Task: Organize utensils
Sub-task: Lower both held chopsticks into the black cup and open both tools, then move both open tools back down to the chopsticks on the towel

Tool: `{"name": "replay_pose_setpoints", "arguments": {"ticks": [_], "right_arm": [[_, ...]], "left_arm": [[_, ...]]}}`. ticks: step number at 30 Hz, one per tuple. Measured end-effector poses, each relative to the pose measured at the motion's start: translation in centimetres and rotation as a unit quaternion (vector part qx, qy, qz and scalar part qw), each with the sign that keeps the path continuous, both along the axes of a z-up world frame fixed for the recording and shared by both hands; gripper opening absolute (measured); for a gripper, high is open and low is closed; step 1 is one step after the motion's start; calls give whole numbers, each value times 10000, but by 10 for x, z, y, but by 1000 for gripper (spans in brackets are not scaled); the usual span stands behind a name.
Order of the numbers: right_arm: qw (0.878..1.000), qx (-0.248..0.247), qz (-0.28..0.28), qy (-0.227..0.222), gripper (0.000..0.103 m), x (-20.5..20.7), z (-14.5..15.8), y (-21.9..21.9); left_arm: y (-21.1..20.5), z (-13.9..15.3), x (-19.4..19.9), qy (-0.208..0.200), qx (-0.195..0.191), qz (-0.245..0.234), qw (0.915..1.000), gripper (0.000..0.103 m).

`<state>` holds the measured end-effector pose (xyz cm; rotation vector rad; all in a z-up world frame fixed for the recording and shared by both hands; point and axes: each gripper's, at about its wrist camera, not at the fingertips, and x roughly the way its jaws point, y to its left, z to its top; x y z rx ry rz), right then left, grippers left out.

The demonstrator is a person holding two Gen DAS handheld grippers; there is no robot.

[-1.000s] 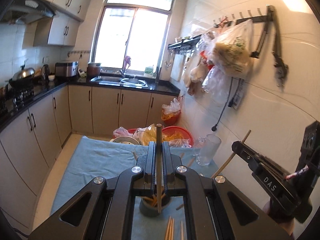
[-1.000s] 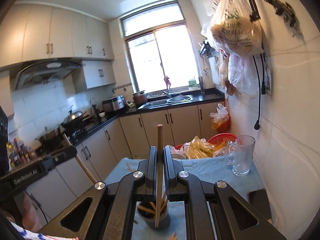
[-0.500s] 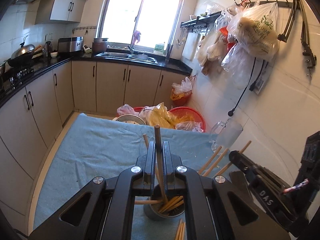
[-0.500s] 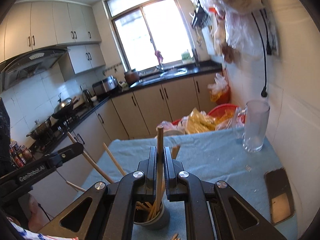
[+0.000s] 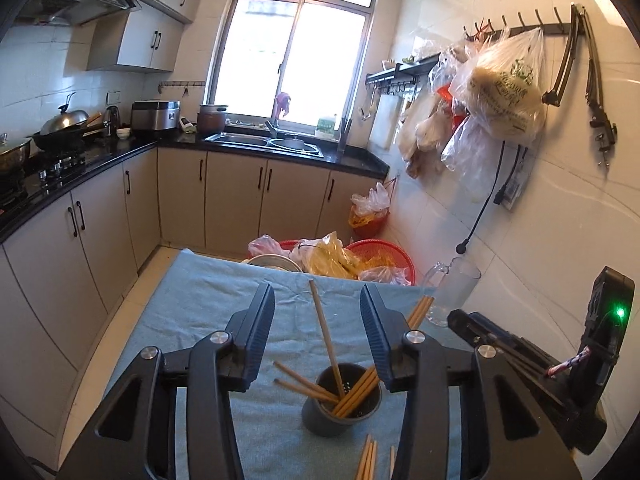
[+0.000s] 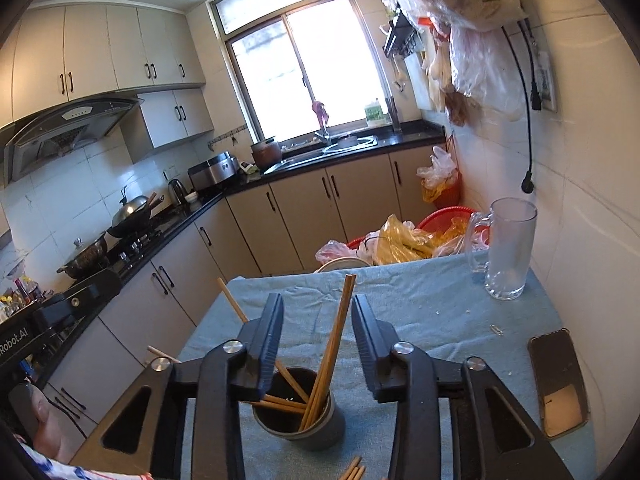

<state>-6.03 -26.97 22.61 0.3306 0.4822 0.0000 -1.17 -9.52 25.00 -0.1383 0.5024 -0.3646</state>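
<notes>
glass mug [image 6: 508,250], phone [image 6: 558,382], loose chopsticks [image 5: 368,458]

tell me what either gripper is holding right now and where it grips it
Nothing is held: both the left gripper and right gripper are opening, chopsticks standing free in the holder.

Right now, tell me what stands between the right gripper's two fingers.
In the right wrist view, one chopstick leans up from the dark holder between the right gripper's opening jaws; neither pad touches it. Behind it, only blue cloth.
</notes>
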Motion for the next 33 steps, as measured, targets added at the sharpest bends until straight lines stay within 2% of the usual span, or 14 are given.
{"name": "replay_pose_setpoints", "arguments": {"ticks": [4, 6, 8, 10, 15, 22, 27, 33], "right_arm": [[9999, -65, -50, -91, 43, -22, 8, 0], [9999, -69, -67, -116, 45, -34, 10, -1], [9999, -73, -106, -115, 49, -48, 8, -3], [9998, -72, -142, -80, 51, -59, 3, -5], [9993, 8, -236, 296, 53, -85, -29, -13], [9945, 177, -370, 963, 53, -117, -86, -28], [9908, 249, -443, 1255, 54, -133, -113, -32], [9875, 240, -372, 1514, 57, -140, -132, -25]], "left_arm": [[12, 2, -18, -16, -59, 22, 10000, 46], [18, 0, -33, -23, -63, -14, 10000, 49], [22, -6, -47, -14, -45, -44, 10000, 58], [23, -17, -59, 26, 39, -67, 10000, 60], [17, -53, -85, 203, 480, -145, 9985, 60], [8, -97, -110, 346, 1090, 20, 9934, 60], [4, -113, -121, 364, 1480, 61, 9883, 60], [6, -123, -119, 524, 1629, 82, 9852, 61]]}}
